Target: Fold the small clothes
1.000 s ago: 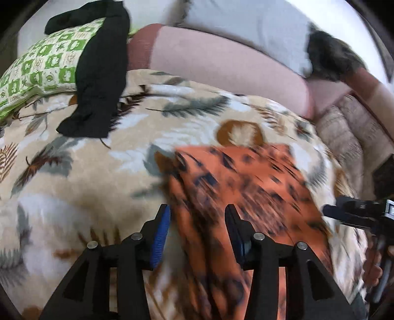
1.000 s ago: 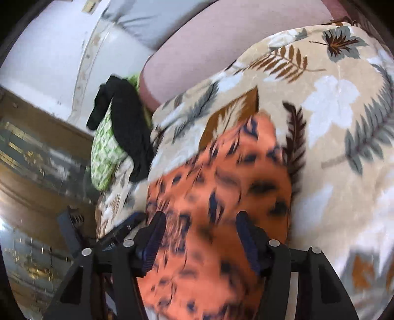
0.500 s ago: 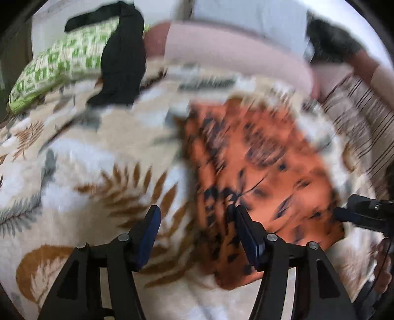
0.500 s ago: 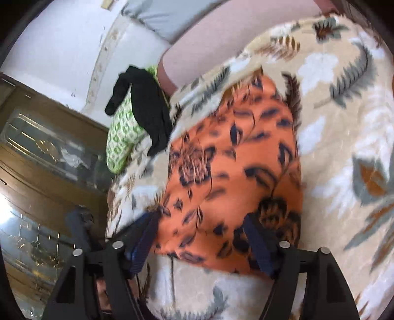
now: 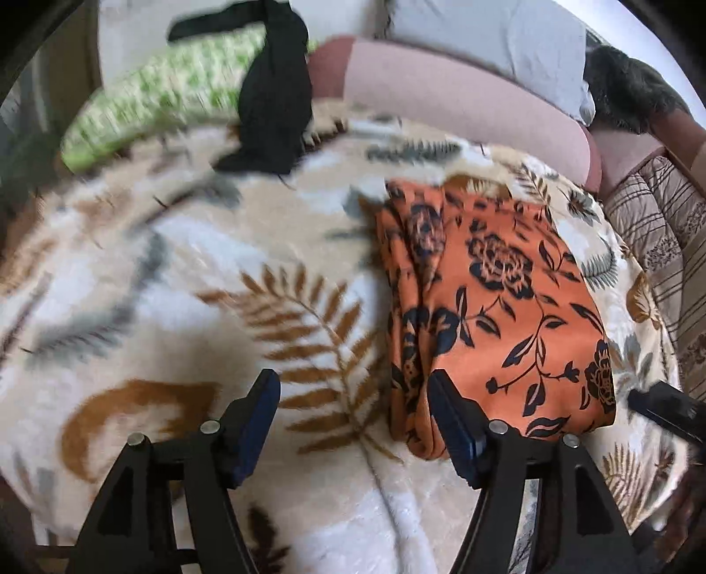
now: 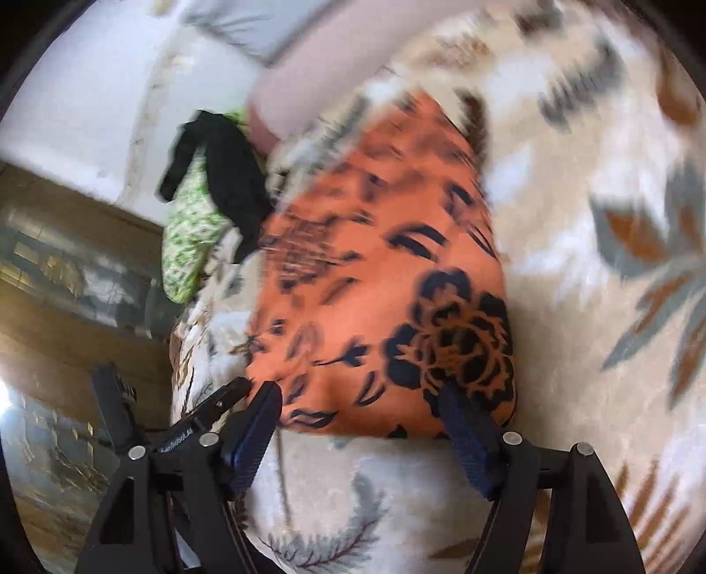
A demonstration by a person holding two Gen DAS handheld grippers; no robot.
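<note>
An orange garment with black flowers point(image 5: 498, 309) lies folded on the leaf-print blanket point(image 5: 176, 282). My left gripper point(image 5: 351, 384) hovers at the garment's near left corner. Its jaws are opening, with only blanket between them, and its right finger point(image 5: 454, 424) overlaps the folded edge. In the right wrist view the garment point(image 6: 375, 287) lies just beyond my right gripper point(image 6: 357, 393). That gripper is open, and its pads stand clear of the near hem. Each gripper's tip shows in the other's view: the right gripper point(image 5: 662, 415) and the left gripper point(image 6: 207, 410).
A black garment point(image 5: 273, 101) is draped over a green patterned pillow point(image 5: 154, 106) at the far left. A pink bolster point(image 5: 441, 101) and a grey pillow point(image 5: 485, 31) lie behind. A striped quilt point(image 5: 662, 247) borders the right. A wooden cabinet with glass point(image 6: 66, 287) stands past the bed's edge.
Both grippers have drawn back toward the near edge of the orange garment while their jaws widened. The garment now lies flat beyond the fingertips instead of under them.
</note>
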